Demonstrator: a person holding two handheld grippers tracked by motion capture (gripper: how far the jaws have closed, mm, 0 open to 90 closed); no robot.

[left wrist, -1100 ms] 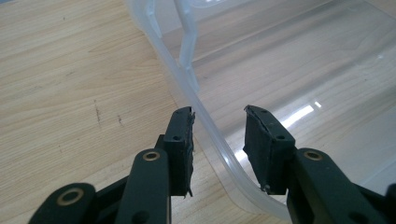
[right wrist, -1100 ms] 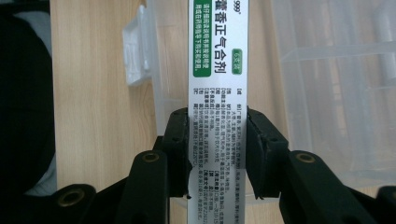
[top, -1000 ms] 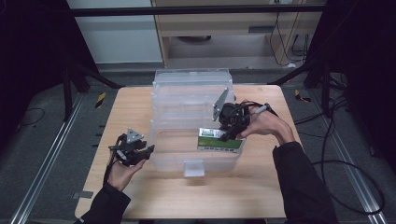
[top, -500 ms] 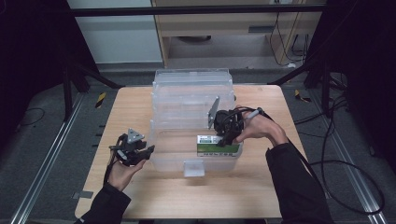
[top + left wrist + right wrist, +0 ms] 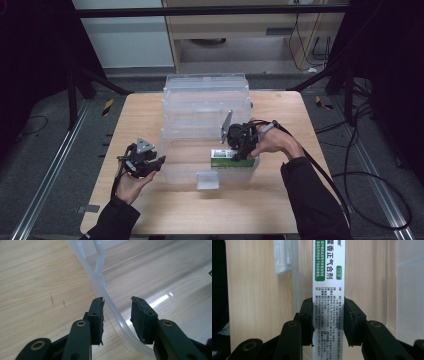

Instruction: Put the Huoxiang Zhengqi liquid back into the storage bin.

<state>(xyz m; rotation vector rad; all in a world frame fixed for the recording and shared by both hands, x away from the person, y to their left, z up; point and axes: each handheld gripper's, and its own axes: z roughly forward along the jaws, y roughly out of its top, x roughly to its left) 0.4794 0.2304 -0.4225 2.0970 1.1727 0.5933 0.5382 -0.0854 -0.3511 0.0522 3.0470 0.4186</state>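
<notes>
A clear plastic bin [image 5: 182, 176] stands open on the wooden table [image 5: 135, 115]. My right gripper [image 5: 236, 154] reaches down into its front right part, shut on a long white and green printed box [image 5: 220, 156]. In the right gripper view both pads press the sides of the box [image 5: 329, 270], which hangs just over the bin floor. My left gripper [image 5: 160, 161] sits at the bin's left wall. In the left gripper view my left gripper [image 5: 117, 300] straddles the bin rim [image 5: 112, 308], with its jaws apart and the right pad clear of the plastic.
The bin's clear lid [image 5: 206, 87] lies folded back behind it. A white latch [image 5: 206, 180] hangs on the bin's front wall. Bare wood lies in front of the bin and at both sides. Cables trail off the table's right edge.
My right gripper has sunk and moved left with the box, deeper into the bin. The left gripper has stayed at the bin's left wall.
</notes>
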